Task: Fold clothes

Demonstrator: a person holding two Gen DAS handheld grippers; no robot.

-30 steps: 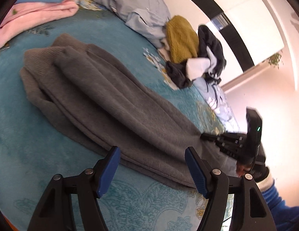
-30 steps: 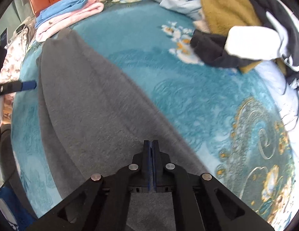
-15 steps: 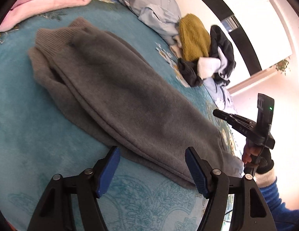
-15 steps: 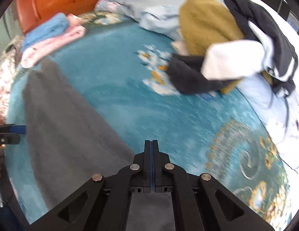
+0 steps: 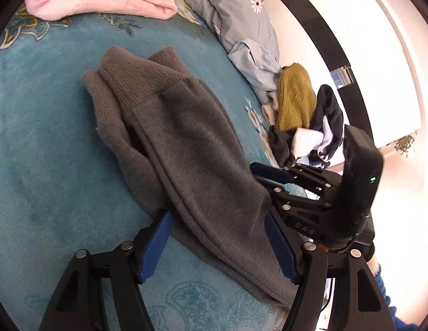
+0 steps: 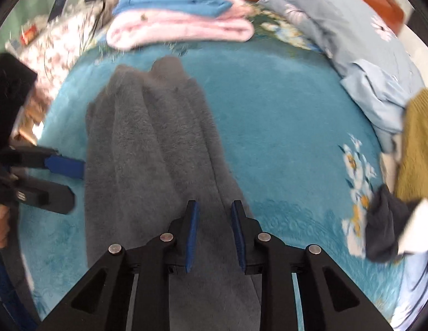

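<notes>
A grey fleece garment point(image 5: 191, 143) with ribbed cuffs lies doubled over on the teal bed cover point(image 5: 48, 138). My left gripper point(image 5: 217, 216) is open and straddles its near edge; the cloth lies between the blue pads without being pinched. My right gripper point(image 5: 266, 180) comes in from the right at the garment's folded end. In the right wrist view its jaws point(image 6: 214, 205) are opening just above the grey garment point(image 6: 158, 138), and the pads do not press on the fabric beneath. The left gripper point(image 6: 76, 182) shows at that view's left edge, beside the cloth.
Folded pink point(image 5: 103, 0) and blue cloths point(image 6: 172, 0) lie at the head of the bed. A grey-blue floral pillow point(image 5: 241, 22) and a heap of mustard point(image 5: 294, 96) and black-and-white clothes point(image 5: 324, 127) sit to the right. A hand point(image 6: 0, 220) is at the left edge.
The right gripper swept across the bed with the garment's end, doubling the long cloth over, and its shut jaws have parted. The left gripper moved in and now straddles the cloth.
</notes>
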